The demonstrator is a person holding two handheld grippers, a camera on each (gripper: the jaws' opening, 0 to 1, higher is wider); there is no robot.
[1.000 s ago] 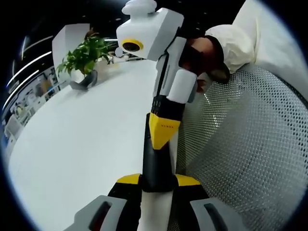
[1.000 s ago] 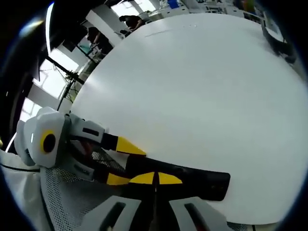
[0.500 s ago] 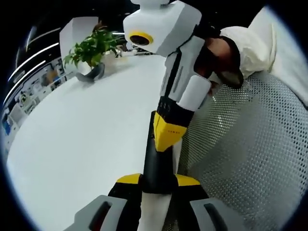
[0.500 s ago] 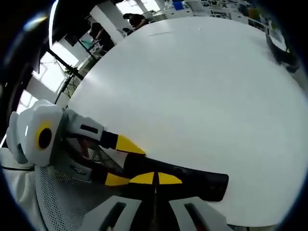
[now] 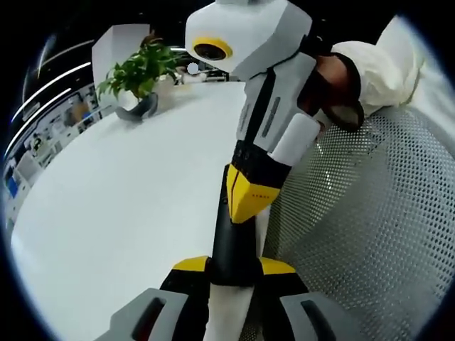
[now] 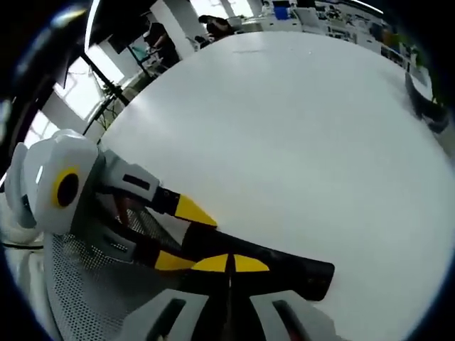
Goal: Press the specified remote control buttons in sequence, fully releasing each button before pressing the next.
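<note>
A black remote control (image 5: pixel 231 245) stands up between the yellow-tipped jaws of my left gripper (image 5: pixel 233 266), which is shut on its lower end. From above, my right gripper (image 5: pixel 249 195) comes down with its jaws shut and its yellow tip resting on the remote's upper face. In the right gripper view the remote (image 6: pixel 298 268) lies across the frame over the white table. My right gripper (image 6: pixel 229 263) is shut, tips together against the remote's top. The left gripper (image 6: pixel 183 238) clamps the remote's left end from the left.
A round white table (image 5: pixel 121 199) spreads out behind the remote. A potted plant (image 5: pixel 138 74) stands at its far edge. A white mesh chair (image 5: pixel 370 213) is to the right, under a person's sleeve (image 5: pixel 377 64). People (image 6: pixel 160 39) stand beyond the table.
Both views have shifted a little with the hands. The right gripper's body sits slightly higher and more tilted in the left gripper view. The remote stays clamped, the right tip on it.
</note>
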